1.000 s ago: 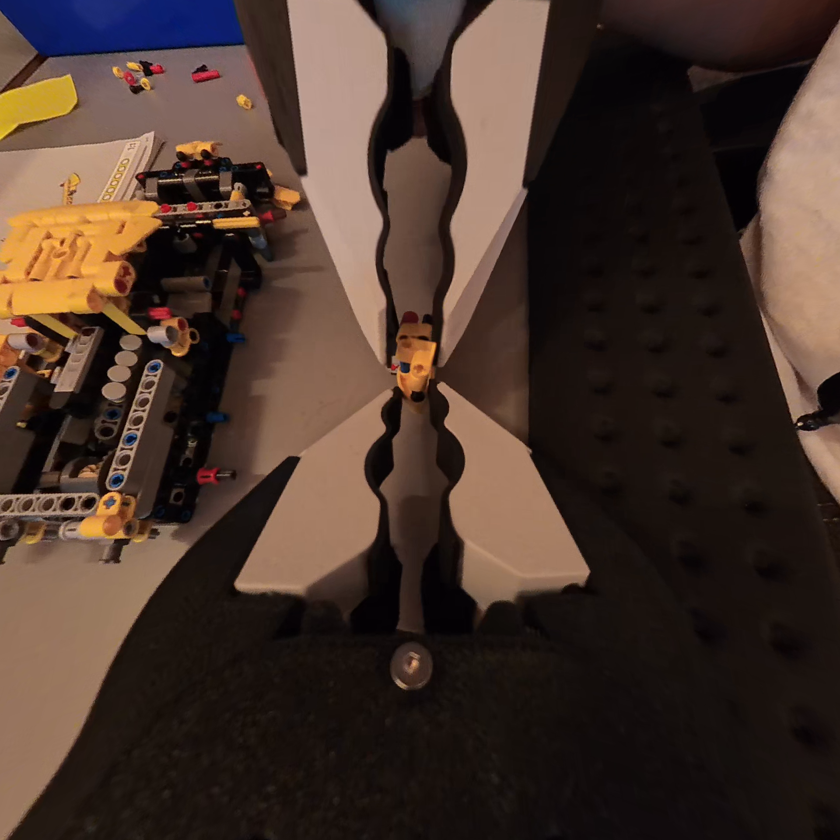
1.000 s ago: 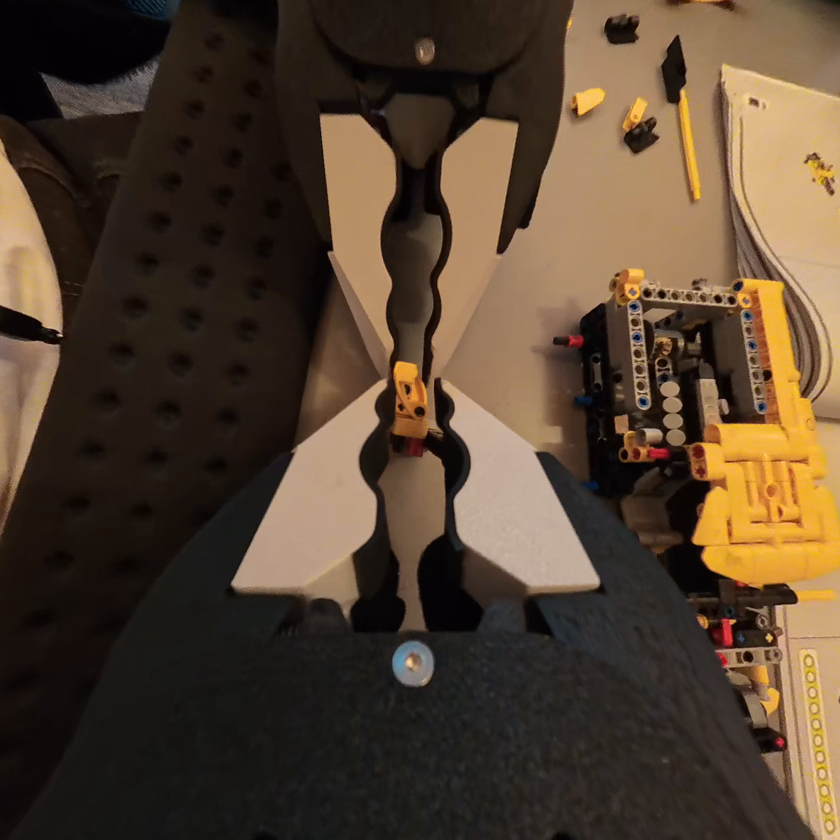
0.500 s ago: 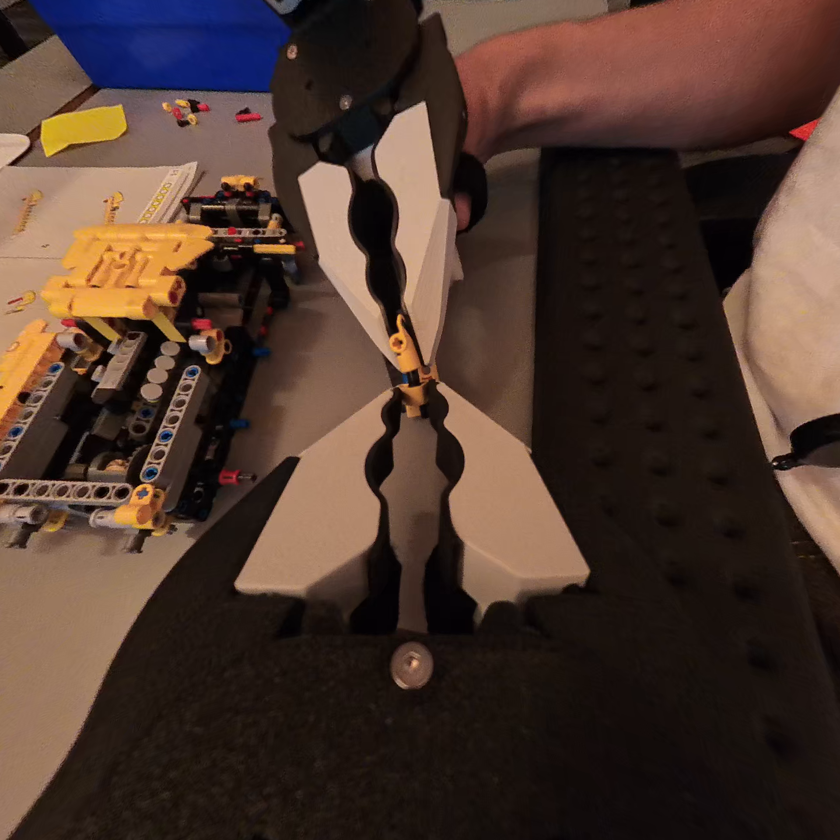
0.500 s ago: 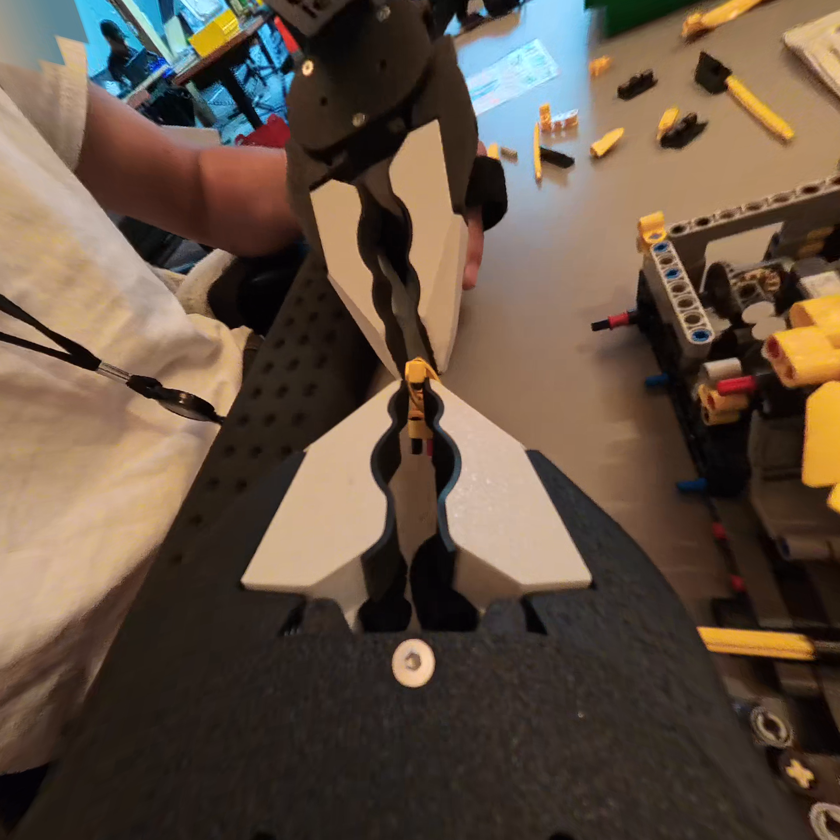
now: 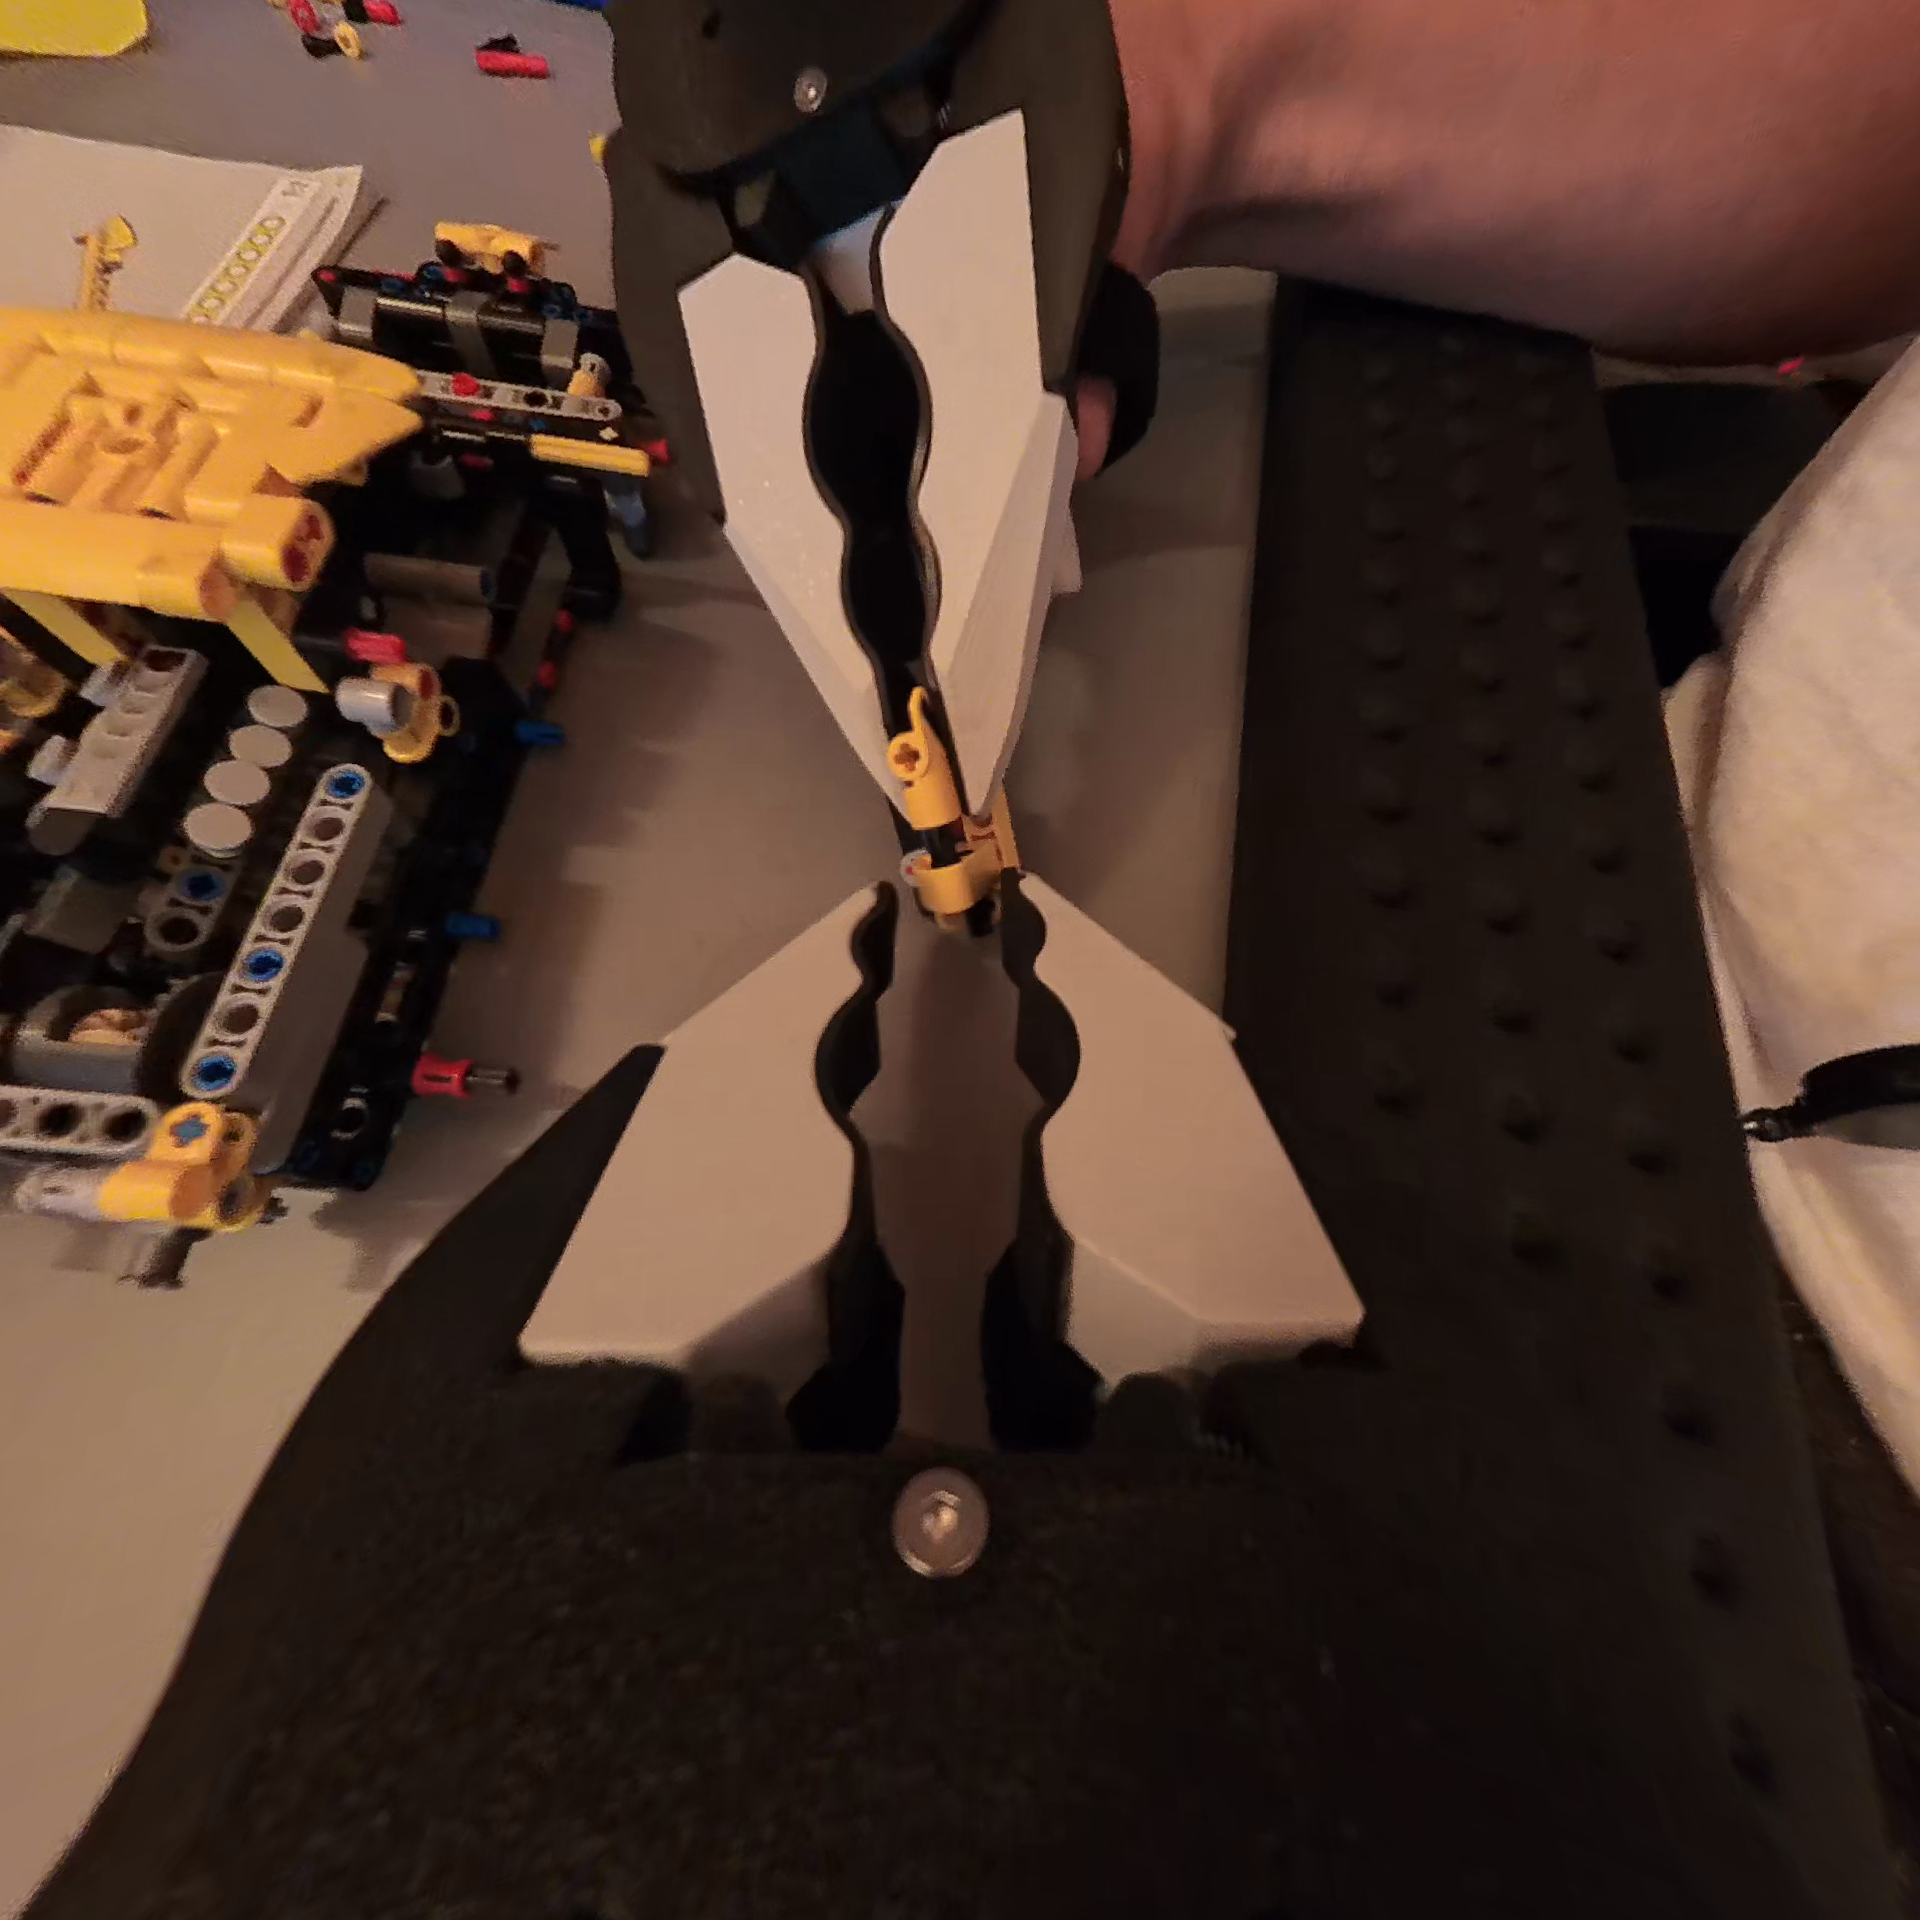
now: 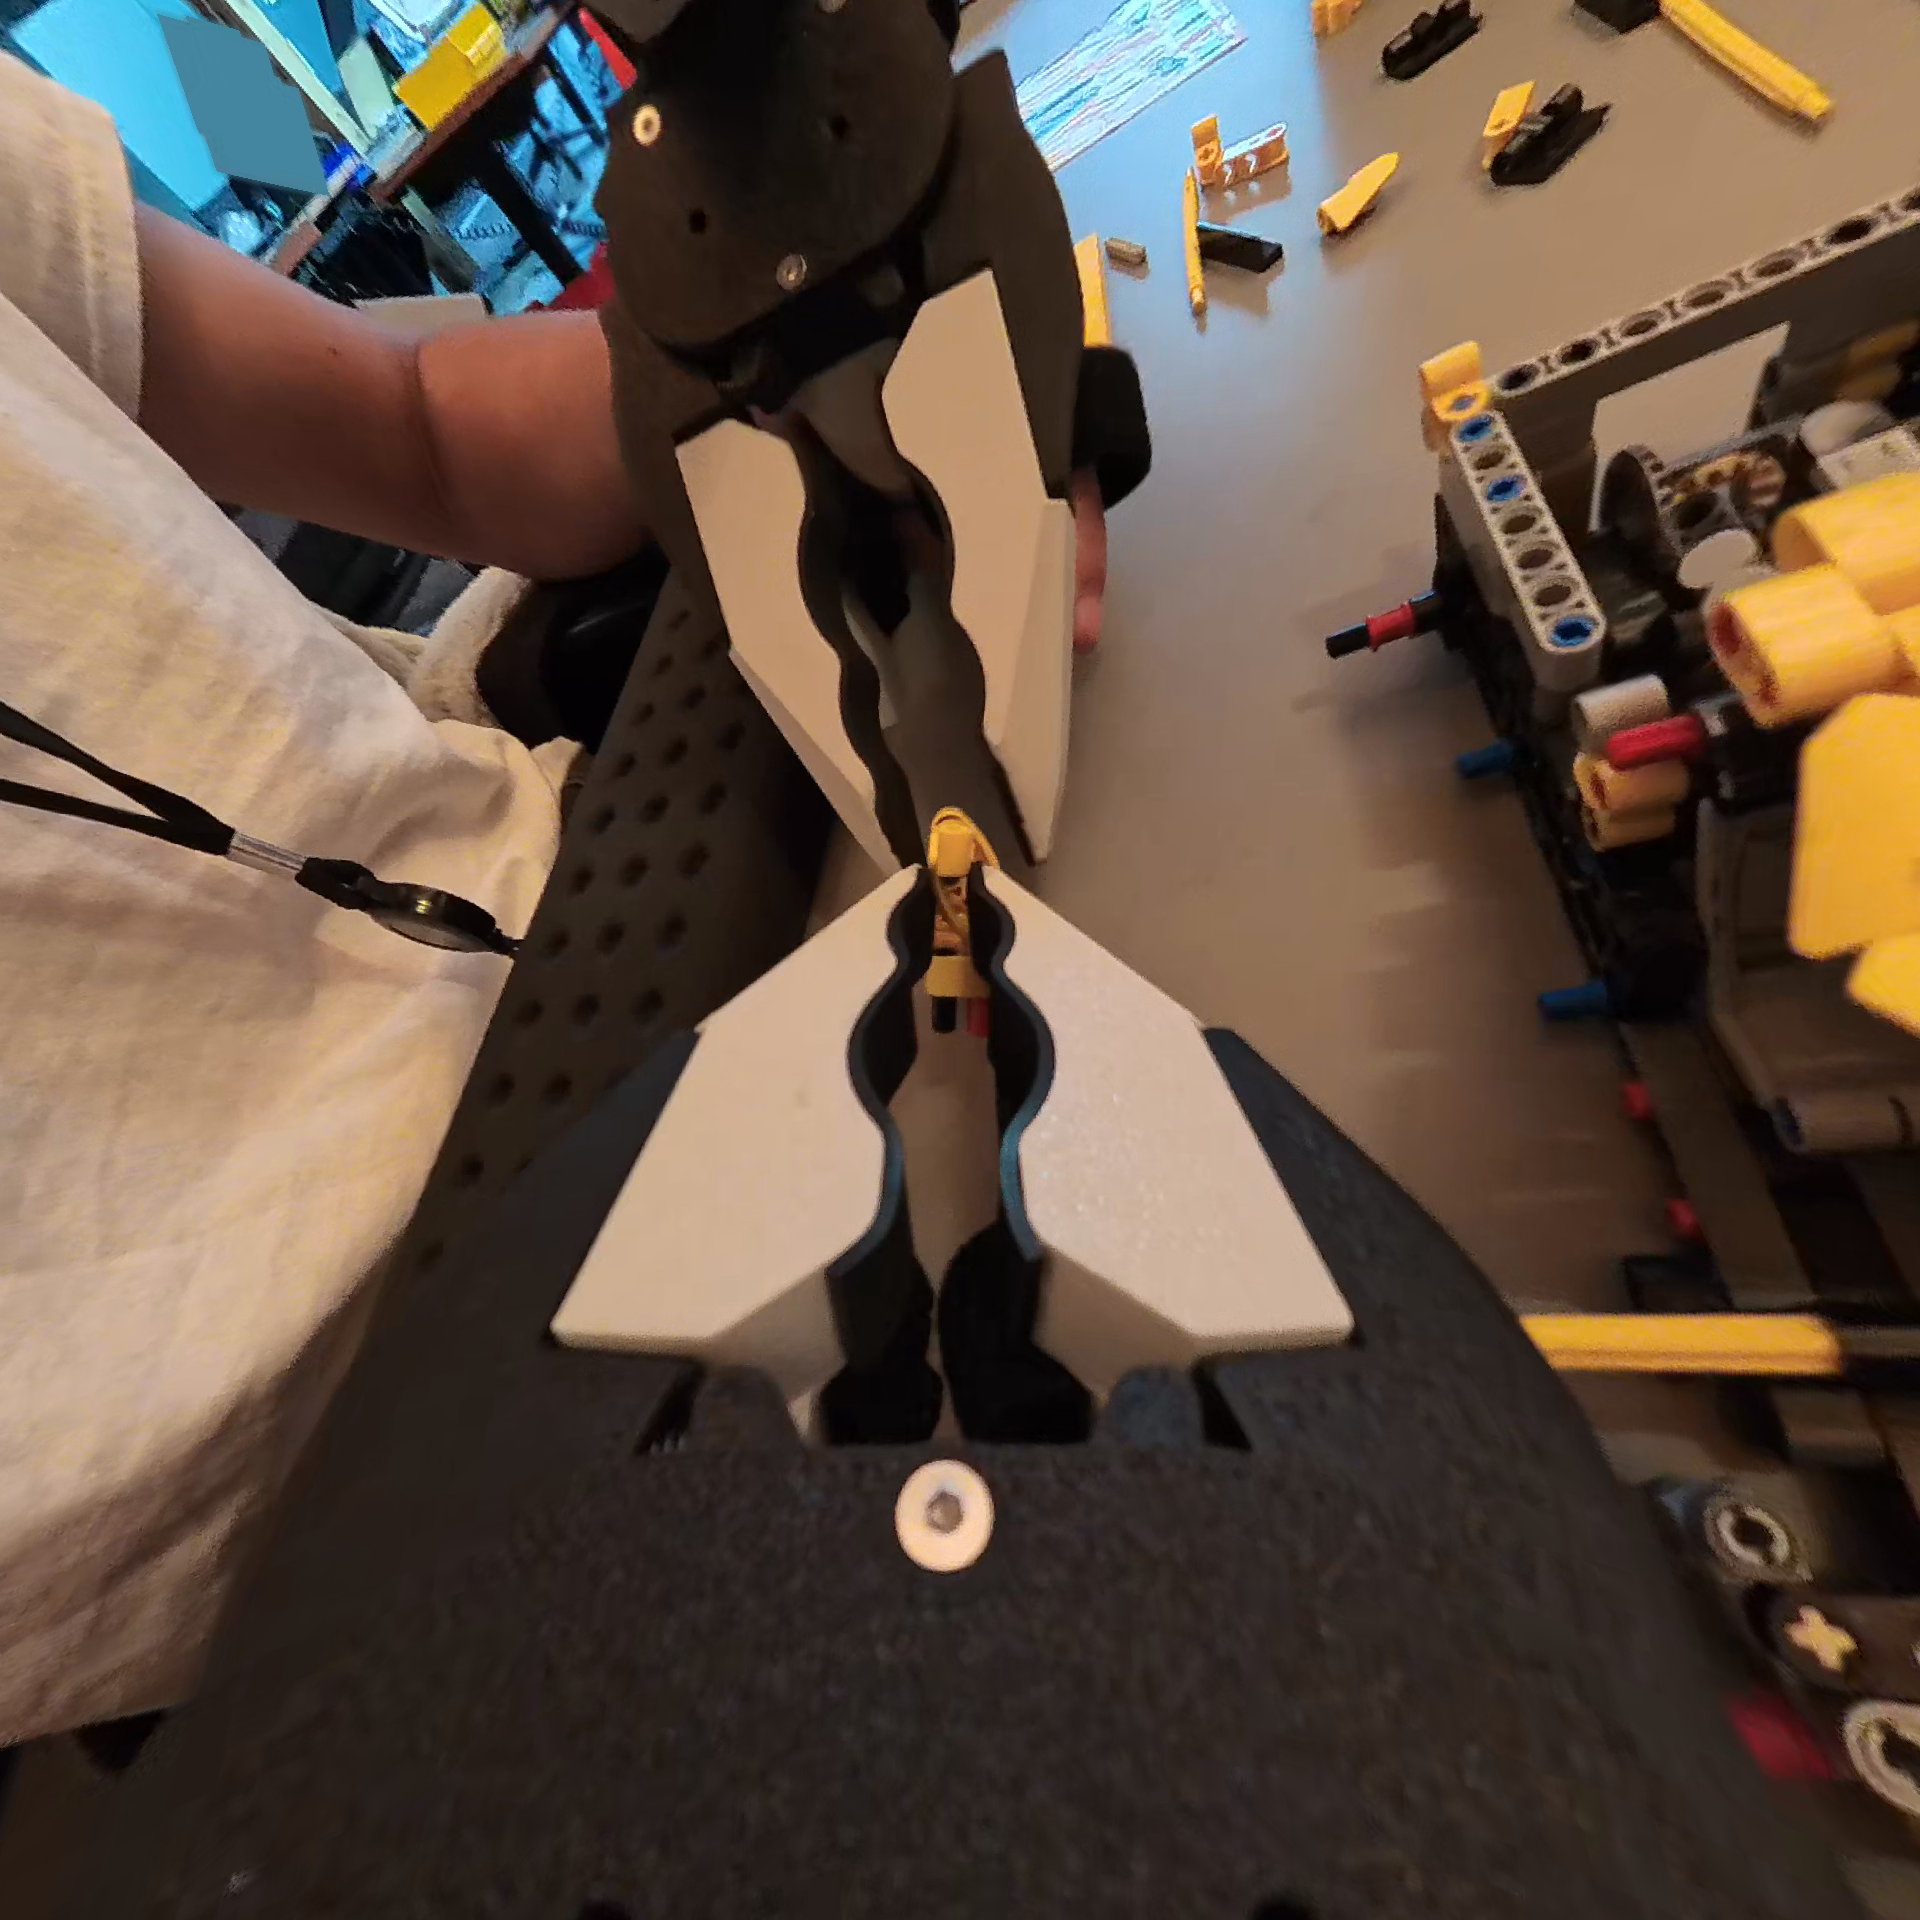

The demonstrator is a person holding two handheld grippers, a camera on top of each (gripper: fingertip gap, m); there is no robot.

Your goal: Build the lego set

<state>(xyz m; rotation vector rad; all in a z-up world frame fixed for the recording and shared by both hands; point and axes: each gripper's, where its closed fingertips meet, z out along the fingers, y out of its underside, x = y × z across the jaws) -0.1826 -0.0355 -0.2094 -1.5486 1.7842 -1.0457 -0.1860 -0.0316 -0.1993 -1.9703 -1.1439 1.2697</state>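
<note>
A small yellow lego piece [image 5: 940, 831] with a black and a red pin sits between both grippers' tips, above the table edge. My right gripper [image 6: 951, 902] is shut on it [image 6: 948, 940], and the pins stick out behind the tips. In the left wrist view the right gripper [image 5: 940, 805] comes down from above. My left gripper [image 5: 951, 899] meets it tip to tip. Its jaws stand slightly apart around the piece's lower end, and it also shows in the right wrist view [image 6: 961, 854]. The large yellow and black lego model [image 5: 208, 623] stands on the grey table beside them [image 6: 1714, 727].
A black perforated mat [image 5: 1455, 831] runs along the table edge by the person's white shirt [image 6: 156, 935]. An instruction booklet [image 5: 239, 218] lies behind the model. Several loose yellow and black pieces [image 6: 1351, 197] are scattered on the far table. A forearm [image 5: 1507, 156] crosses the top. Only a small space, under 4 cm, lies between the two pairs of fingers.
Both grippers have tilted from a top-down pose to a slanted one. The left gripper's jaws have widened and loosened from the yellow piece. The right gripper still grips it.
</note>
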